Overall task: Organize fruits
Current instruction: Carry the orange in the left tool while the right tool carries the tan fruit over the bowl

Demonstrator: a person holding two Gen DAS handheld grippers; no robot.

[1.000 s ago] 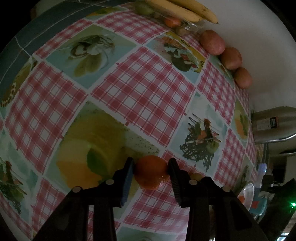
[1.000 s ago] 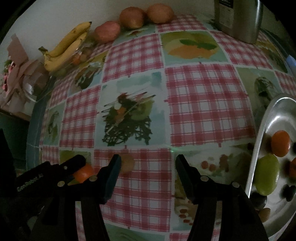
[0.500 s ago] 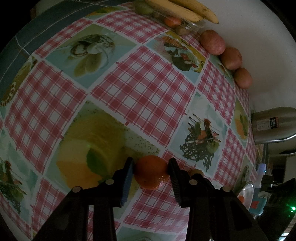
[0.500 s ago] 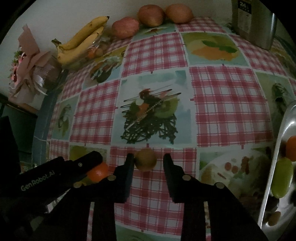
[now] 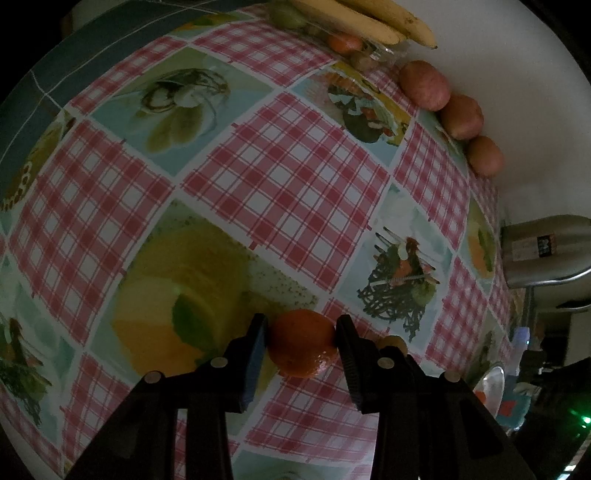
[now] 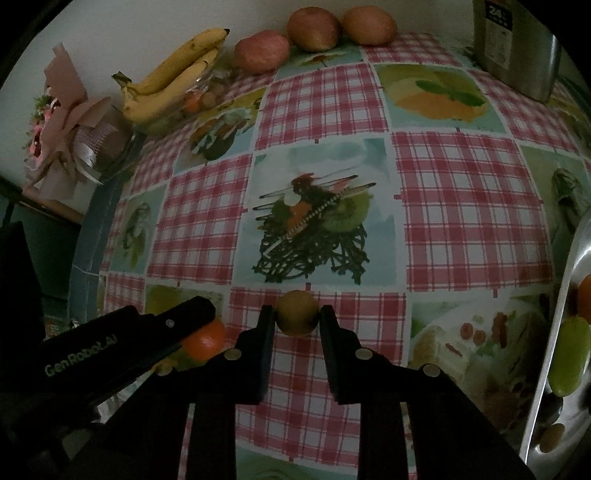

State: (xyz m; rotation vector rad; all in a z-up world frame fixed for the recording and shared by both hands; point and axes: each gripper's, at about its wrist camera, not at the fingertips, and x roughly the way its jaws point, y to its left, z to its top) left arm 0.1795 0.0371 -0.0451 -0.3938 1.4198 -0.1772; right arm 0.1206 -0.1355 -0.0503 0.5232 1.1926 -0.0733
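Note:
My left gripper (image 5: 301,341) is shut on an orange mandarin (image 5: 301,343) that rests on the checked tablecloth; it also shows in the right wrist view (image 6: 205,339). My right gripper (image 6: 297,317) is shut on a small yellow-brown round fruit (image 6: 297,312), which peeks out behind the left finger in the left wrist view (image 5: 393,341). A metal tray (image 6: 554,350) at the right edge holds a green fruit (image 6: 569,354), an orange one (image 6: 585,297) and small dark fruits.
Bananas (image 6: 173,79) lie on a clear container of small fruits (image 6: 192,103) at the back left. Three apples (image 6: 314,27) line the wall. A steel kettle (image 6: 517,48) stands back right. A wrapped bouquet (image 6: 66,122) sits at the left table edge.
My right gripper moved left to the small yellow-brown fruit and closed its fingers on it. My left gripper stayed shut on the mandarin.

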